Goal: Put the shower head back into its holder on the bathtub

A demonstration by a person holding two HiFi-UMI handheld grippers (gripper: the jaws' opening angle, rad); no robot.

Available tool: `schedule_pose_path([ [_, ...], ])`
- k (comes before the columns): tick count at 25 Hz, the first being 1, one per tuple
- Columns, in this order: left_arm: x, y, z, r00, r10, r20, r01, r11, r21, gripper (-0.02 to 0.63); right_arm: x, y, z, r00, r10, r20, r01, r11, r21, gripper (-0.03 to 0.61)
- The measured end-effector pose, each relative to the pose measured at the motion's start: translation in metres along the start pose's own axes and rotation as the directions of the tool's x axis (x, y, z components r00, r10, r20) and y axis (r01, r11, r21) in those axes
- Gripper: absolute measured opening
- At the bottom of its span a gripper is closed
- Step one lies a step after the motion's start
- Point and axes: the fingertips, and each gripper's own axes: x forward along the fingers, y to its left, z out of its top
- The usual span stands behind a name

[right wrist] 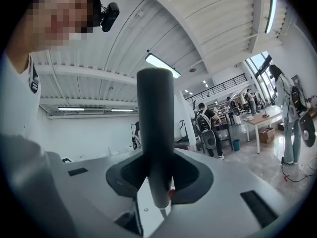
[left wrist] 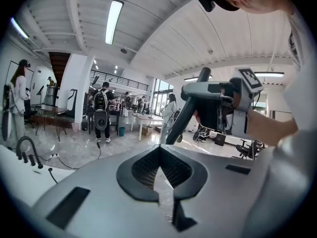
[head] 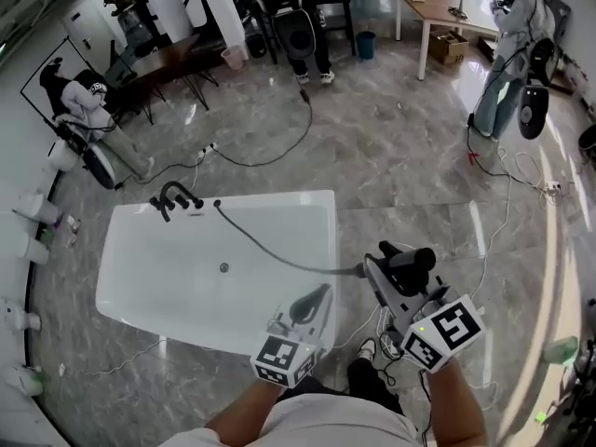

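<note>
Pinches shower head (right wrist: 155, 133) in right fingers (right wrist: 187, 176), left fingers (left wrist: 145, 168) pressed together, empty; yet to reach holder (head: 177, 198) at ten o'clock.

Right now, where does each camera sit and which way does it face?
Head view: on the person's head, looking steeply down at the bathtub; forearms, left gripper, right gripper show.
Left gripper view: on the left gripper, facing across the room along shut, empty jaws; the right hand and shirt show.
Right gripper view: on the right gripper, facing along jaws shut on the shower head; shirt shows.
Shared: all three show the shower head.
</note>
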Motion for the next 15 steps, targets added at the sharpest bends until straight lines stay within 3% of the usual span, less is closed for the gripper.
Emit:
schedule_pose_path([
  [6, 0.044, -0.013, 0.014, 1.0, 0.031, 0.0, -0.031, 0.999, 0.012, 0.005, 0.008, -0.038, 0.007, 0.999, 0.053, 0.001, -0.053, 0.998, 0.021, 0.126],
  [15, 0.087, -0.003, 0.039, 0.997, 0.064, 0.032, -0.065, 0.998, 0.027, 0.005, 0.024, -0.085, 0.018, 0.998, 0.066, 0.005, -0.066, 0.998, 0.016, 0.126],
])
